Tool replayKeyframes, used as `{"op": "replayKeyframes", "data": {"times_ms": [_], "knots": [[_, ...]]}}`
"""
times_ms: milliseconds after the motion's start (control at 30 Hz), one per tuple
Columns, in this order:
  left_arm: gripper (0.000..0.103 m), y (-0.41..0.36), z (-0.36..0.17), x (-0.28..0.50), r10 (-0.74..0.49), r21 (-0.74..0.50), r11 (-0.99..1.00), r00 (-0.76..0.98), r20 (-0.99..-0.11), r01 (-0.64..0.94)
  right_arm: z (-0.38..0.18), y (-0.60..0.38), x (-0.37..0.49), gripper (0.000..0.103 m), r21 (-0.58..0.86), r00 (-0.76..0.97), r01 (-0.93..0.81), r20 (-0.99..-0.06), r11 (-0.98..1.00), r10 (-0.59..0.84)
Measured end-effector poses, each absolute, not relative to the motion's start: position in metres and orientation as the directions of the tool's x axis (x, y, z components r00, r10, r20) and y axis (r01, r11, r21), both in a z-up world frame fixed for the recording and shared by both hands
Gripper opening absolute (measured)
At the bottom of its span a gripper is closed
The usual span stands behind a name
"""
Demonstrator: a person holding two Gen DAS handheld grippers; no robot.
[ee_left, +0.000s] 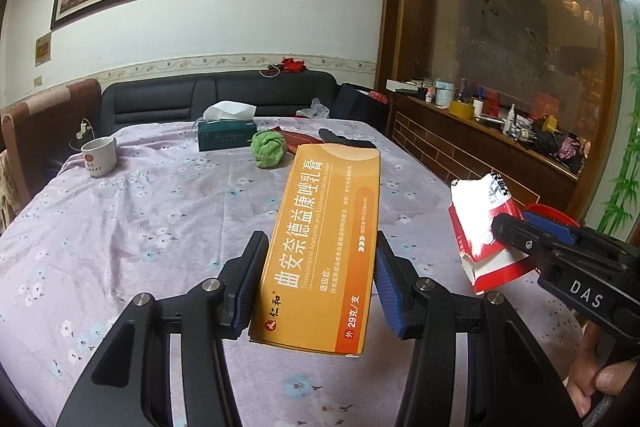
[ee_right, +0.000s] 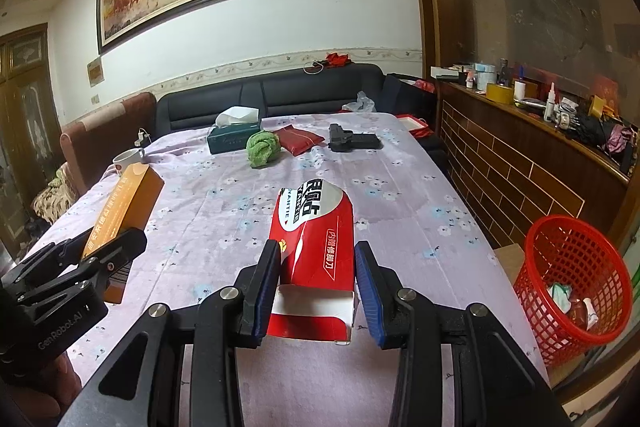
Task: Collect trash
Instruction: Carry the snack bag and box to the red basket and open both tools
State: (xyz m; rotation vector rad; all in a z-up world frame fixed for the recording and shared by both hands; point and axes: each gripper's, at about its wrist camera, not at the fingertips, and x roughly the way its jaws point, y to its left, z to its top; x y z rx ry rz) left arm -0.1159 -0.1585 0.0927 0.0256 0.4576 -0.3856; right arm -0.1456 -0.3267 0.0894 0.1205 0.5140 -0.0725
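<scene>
My left gripper (ee_left: pixel 320 259) is shut on a long orange medicine box (ee_left: pixel 328 227) and holds it above the table; box and gripper also show at the left of the right wrist view (ee_right: pixel 124 211). My right gripper (ee_right: pixel 316 267) is shut on a red and white carton (ee_right: pixel 316 247) with an open near flap, held above the table; the carton also shows at the right of the left wrist view (ee_left: pixel 480 227). A red mesh waste basket (ee_right: pixel 572 279) with some trash inside stands on the floor right of the table.
The table has a lilac flowered cloth (ee_right: pixel 224 211). At its far end lie a green tissue box (ee_right: pixel 234 137), a green cloth ball (ee_right: pixel 262 145), a red pouch (ee_right: pixel 300 139), a black toy pistol (ee_right: pixel 352 139) and a white mug (ee_left: pixel 99 155). A cluttered wooden ledge (ee_right: pixel 560 131) runs along the right.
</scene>
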Motion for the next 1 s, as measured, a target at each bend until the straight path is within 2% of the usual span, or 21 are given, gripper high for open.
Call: {"op": "replayKeyframes", "data": {"times_ms": [300,533,667,800,1000], "knots": [[0.05,-0.199,0.096,-0.125,-0.394,-0.019,0.902,0.805,-0.444,0.431,0.091,-0.362,-0.168,0.041,0.144,0.877,0.152,-0.476,0.978,-0.066],[0.05,-0.255,0.102,-0.128,-0.477,-0.001,0.845,0.751,-0.456,0.535,0.086,-0.411,-0.185,0.041,0.198,0.873,0.236,-0.473,0.951,-0.118],[0.05,-0.301,0.11,-0.13,-0.582,-0.051,0.767,0.66,-0.475,0.64,0.086,-0.448,-0.198,0.041,0.228,0.868,0.305,-0.467,0.925,-0.17],[0.05,-0.353,0.112,-0.127,-0.694,-0.16,0.656,0.507,-0.512,0.737,0.093,-0.496,-0.217,0.041,0.243,0.85,0.406,-0.454,0.881,-0.266],[0.05,-0.436,0.099,-0.121,-0.744,-0.224,0.545,0.344,-0.573,0.808,0.105,-0.569,-0.25,0.042,0.243,0.791,0.551,-0.456,0.799,-0.407]]}}
